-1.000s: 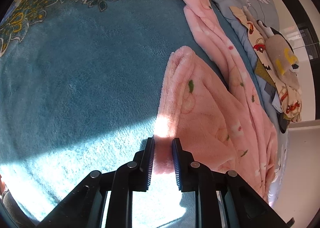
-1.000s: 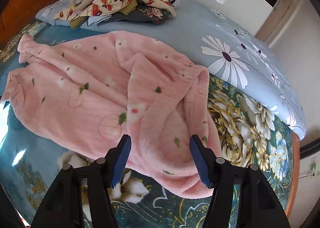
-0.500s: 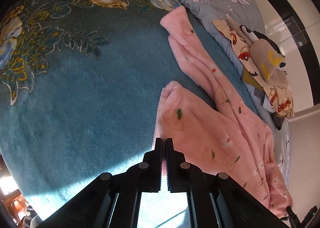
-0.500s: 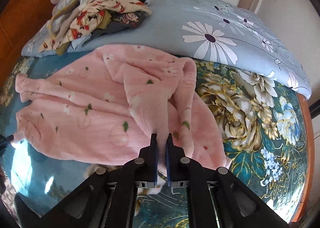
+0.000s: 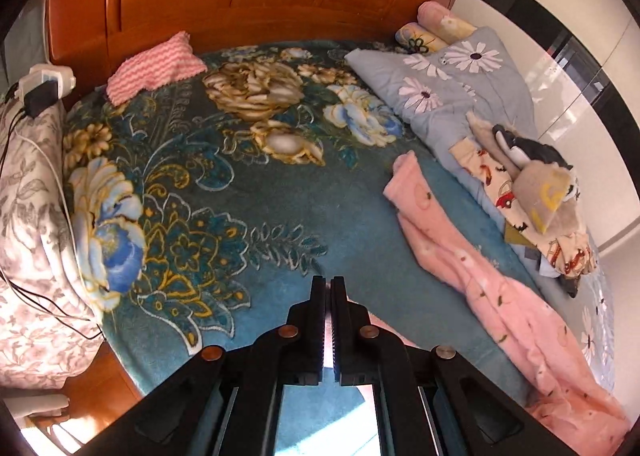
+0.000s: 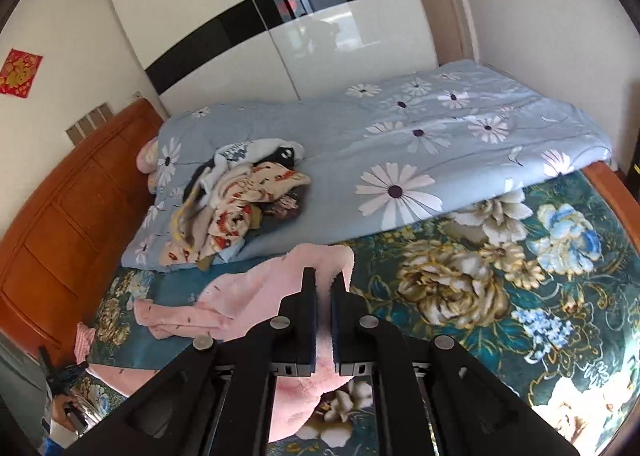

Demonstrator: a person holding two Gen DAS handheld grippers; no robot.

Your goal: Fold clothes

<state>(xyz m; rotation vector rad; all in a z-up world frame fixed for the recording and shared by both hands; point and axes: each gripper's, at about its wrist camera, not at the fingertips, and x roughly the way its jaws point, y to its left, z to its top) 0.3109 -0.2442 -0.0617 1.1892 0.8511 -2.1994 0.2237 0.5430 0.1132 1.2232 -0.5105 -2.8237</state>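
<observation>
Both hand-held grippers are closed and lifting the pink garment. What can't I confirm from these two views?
- Left wrist view: whether the left hand-held gripper pinches the pink garment; the fingers hide the cloth edge.
- Right wrist view: the right hand-held gripper clamps pink fleece, but its frame hides the hanging part.
- Clothes pile: individual items are too tangled to distinguish.
- Garment's lower end: cut off by the left view's edge.

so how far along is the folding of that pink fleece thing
Done: nothing folded yet. The pink fleece garment is a rumpled strip across the teal floral blanket.
In hand: the right gripper is shut on one bunched edge of the garment, and the left gripper is shut with pink showing just behind its jaws.
Left: spreading it flat, every fold, then the pile of clothes on the daisy quilt.
</observation>
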